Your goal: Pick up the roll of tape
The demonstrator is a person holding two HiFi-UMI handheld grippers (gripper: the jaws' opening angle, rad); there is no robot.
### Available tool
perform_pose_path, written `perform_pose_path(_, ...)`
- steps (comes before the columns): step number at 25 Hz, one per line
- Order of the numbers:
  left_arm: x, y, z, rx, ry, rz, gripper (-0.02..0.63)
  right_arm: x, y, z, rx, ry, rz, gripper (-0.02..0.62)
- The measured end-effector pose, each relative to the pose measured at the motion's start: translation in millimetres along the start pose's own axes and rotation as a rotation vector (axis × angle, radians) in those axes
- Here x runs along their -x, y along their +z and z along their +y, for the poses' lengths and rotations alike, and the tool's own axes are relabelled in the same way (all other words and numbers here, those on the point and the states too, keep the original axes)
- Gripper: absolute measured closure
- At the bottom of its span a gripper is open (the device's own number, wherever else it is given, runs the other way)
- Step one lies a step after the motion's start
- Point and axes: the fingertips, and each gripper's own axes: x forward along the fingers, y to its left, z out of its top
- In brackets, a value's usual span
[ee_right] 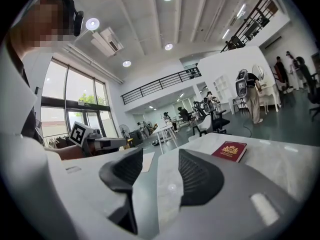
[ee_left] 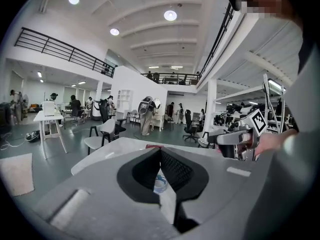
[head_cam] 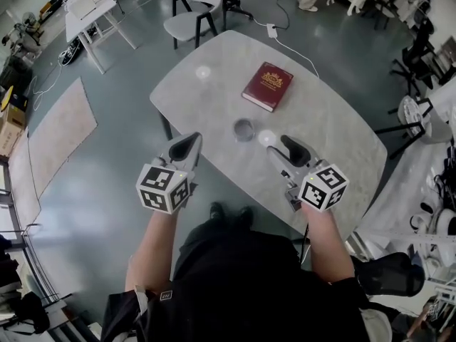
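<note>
The roll of tape (head_cam: 244,129), a small clear-grey ring, lies flat near the middle of the pale oval table (head_cam: 214,91). My left gripper (head_cam: 191,141) hovers at the table's near left edge, its tips together and nothing in them. In the left gripper view the tape (ee_left: 159,182) shows through the slit below the closed tips of the left gripper (ee_left: 160,151). My right gripper (head_cam: 285,143) is over the table just right of the tape. In its own view the right gripper (ee_right: 161,160) stands open and empty.
A red book (head_cam: 267,85) lies on the table beyond the tape, and shows as the red book (ee_right: 230,150) in the right gripper view. A grey chair (head_cam: 191,21) stands at the far side. A white desk (head_cam: 89,9) and a rug (head_cam: 60,130) are to the left.
</note>
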Motion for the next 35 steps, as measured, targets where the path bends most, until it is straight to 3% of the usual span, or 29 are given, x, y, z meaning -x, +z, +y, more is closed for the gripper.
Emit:
perform_pose_path(13,-34.6,6.7,107.0,-0.027,-0.071,-0.029,0.595,-82.1,20.9,-6.1,0.029,-0.146,0.057,0.37)
perform_pose_path(20,-45.5,-12.0,127.2,0.013,-0.103,-0.005,0.595,-114.8,-5.0,-21.8,0.017,-0.173,0.173,0.37)
perform_pose_path(35,-107.6,-47.3,151.8,0.076,-0.093,0.087,0.595,-195.1,-96.4,-118.4,0.032,-0.143,0.524,0.37)
